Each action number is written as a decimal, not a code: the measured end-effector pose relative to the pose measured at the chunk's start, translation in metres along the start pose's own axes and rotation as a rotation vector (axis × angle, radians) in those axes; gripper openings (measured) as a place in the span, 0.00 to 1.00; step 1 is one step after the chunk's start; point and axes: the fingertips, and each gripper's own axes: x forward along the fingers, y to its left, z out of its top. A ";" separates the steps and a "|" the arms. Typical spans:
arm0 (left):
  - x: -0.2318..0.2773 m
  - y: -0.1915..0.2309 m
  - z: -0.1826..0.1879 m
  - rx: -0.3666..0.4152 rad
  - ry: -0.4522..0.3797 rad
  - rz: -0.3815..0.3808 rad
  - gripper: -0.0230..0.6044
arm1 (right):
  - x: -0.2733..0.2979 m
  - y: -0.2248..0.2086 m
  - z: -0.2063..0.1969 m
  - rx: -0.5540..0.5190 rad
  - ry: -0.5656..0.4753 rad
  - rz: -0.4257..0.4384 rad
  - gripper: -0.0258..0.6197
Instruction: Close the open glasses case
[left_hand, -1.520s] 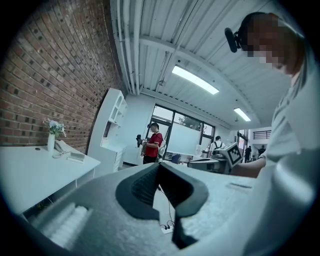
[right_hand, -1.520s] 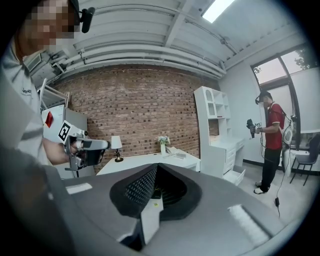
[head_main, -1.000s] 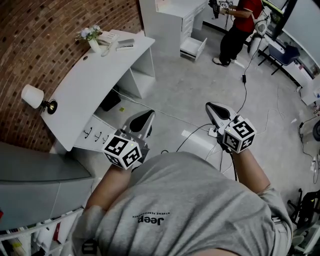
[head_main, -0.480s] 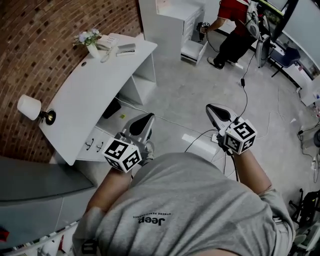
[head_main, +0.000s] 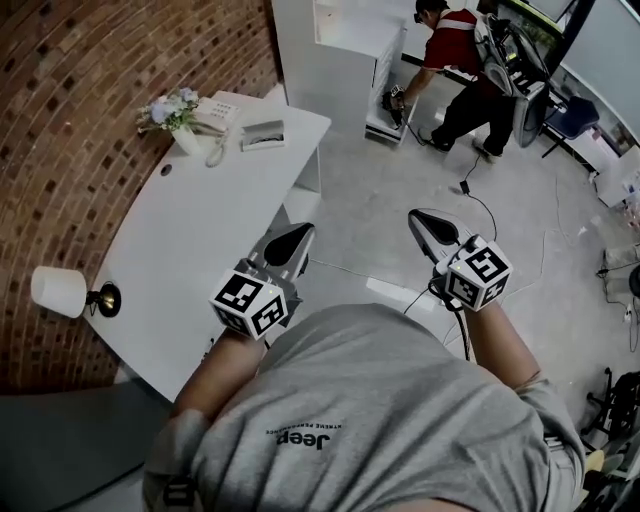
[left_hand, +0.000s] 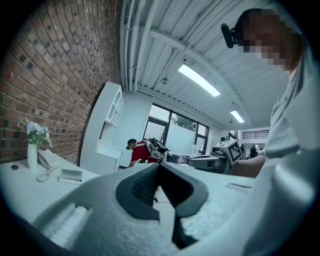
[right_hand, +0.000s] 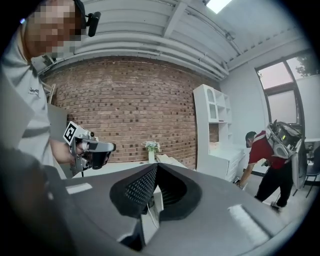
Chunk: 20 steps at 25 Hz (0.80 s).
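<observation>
White desk (head_main: 190, 230) runs along the left; the case (head_main: 263, 133) lies at its far end, right of the vase (head_main: 187, 140). Both forearms reach forward from the chest, left gripper (head_main: 297, 236) and right gripper (head_main: 425, 222) side by side, jaws closed on nothing, well short of the case.

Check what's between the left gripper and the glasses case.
Only bare white desk, seen in the head view. The left gripper, jaws shut, hovers by the desk's edge; the glasses case lies at the far end beside the telephone.
</observation>
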 end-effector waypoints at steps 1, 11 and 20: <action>0.003 0.017 0.006 0.000 0.001 -0.003 0.03 | 0.016 -0.003 0.005 0.000 -0.004 -0.003 0.05; 0.034 0.138 0.037 -0.007 0.017 -0.018 0.03 | 0.123 -0.041 0.023 0.039 0.016 -0.037 0.05; 0.100 0.186 0.033 -0.024 0.039 0.044 0.03 | 0.180 -0.123 0.012 0.070 0.029 0.027 0.05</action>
